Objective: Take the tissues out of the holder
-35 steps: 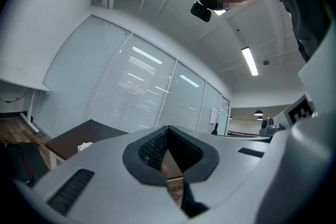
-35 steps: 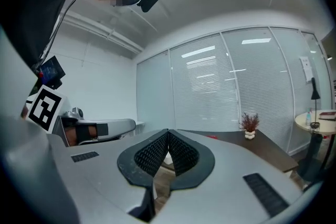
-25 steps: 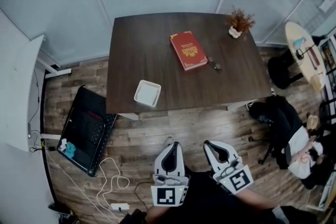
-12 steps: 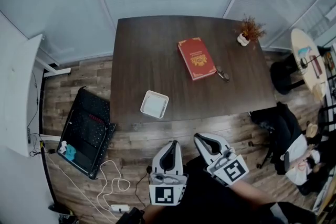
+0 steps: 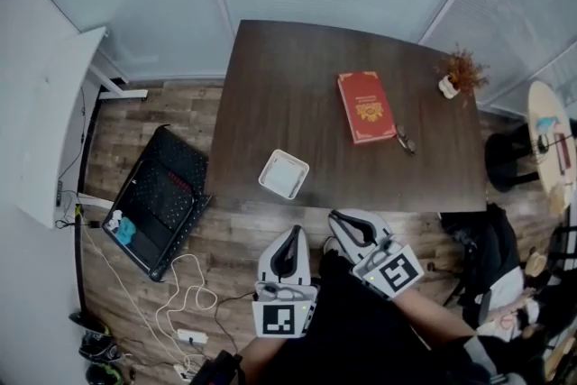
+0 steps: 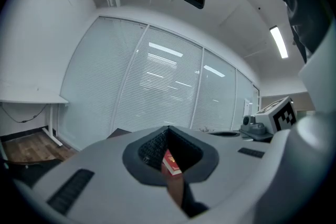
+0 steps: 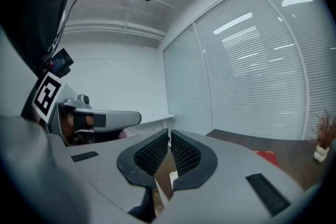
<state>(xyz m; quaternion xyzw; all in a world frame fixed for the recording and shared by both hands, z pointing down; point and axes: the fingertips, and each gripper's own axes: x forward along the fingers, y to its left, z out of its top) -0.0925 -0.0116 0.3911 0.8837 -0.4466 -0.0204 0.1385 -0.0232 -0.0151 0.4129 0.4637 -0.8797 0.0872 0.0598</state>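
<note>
At the near edge of the table point(image 5: 297, 77) sat the tissue holder point(image 5: 284, 173); left gripper point(image 5: 293, 232) and right gripper point(image 5: 336, 217) hung closed and empty, well short. Arriving closed, they could push it off.

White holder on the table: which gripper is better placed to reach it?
Probably left: the left gripper points straight at the white holder, while the right gripper sits off to the right. Both have shut jaws.
</note>
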